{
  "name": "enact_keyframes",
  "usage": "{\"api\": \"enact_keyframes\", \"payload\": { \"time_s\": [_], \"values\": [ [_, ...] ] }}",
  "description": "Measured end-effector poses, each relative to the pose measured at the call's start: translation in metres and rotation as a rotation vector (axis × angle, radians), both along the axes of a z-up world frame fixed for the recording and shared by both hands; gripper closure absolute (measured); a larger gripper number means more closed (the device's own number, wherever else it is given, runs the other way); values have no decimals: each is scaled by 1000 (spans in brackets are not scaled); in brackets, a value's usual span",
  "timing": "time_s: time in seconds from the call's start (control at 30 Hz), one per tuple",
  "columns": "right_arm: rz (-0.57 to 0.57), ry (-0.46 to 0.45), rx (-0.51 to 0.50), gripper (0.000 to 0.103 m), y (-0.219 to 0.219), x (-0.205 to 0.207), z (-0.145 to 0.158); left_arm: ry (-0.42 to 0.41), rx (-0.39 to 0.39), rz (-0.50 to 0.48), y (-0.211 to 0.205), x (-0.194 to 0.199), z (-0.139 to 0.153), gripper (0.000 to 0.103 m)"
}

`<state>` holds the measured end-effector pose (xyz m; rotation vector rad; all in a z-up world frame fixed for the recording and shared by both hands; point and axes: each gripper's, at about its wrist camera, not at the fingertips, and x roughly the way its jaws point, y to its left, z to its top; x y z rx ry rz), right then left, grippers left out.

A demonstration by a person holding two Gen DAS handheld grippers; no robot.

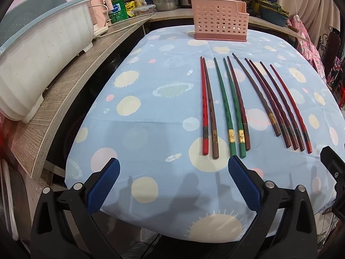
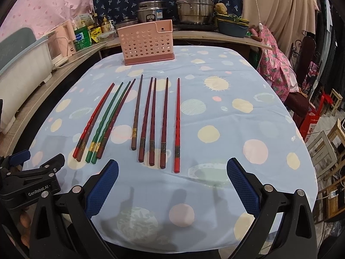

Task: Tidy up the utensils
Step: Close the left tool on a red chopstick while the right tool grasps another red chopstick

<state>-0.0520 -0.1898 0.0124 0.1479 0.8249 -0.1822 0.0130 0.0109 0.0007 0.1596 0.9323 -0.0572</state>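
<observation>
Two hand-held grippers hover at the near edge of a table draped in a pale blue cloth (image 2: 215, 108) printed with cream suns, pink discs and ringed planets. The left gripper (image 1: 173, 185) and the right gripper (image 2: 172, 185) both stand wide open, their blue ribbed pads spread apart and holding nothing. In the right wrist view the black body of the left tool shows at lower left, stamped "GenRobot.AI" in white.

Ten lacquered wooden chopsticks (image 2: 151, 120) lie side by side on the cloth, thick ends toward the grippers, narrow tips pointing away. A left-hand group of five holds one bright red stick, one brown, two green chopsticks (image 1: 228, 108) and a dark maroon one; the right-hand group runs brown, three maroon, and a red one at the far right. Each carries a gold or dark patterned band near its thick end; no writing there is legible.

A pink perforated plastic utensil holder (image 2: 147, 43) stands upright at the far edge of the table, well apart from the chopsticks.

Behind it, a wooden counter carries a stainless steel stacked steamer pot (image 2: 194, 6), a rice cooker with an unreadable label, a green-labelled bottle and condiment jars. A white lidded dish-drainer box (image 1: 41, 64) sits on the counter at left.
</observation>
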Motion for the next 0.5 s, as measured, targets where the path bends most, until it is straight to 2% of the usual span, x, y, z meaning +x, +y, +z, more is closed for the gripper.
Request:
{"api": "enact_keyframes", "payload": {
  "time_s": [0.33,0.47,0.5],
  "values": [
    [-30,-9,6,7,-19,16,-3,-12,-17,4,5,24,-2,7],
    [-40,3,22,8,-27,26,-8,9,-29,11,9,35,-12,13],
    [-39,7,25,11,-28,28,-10,19,-34,10,9,38,-14,14]
  ]
}}
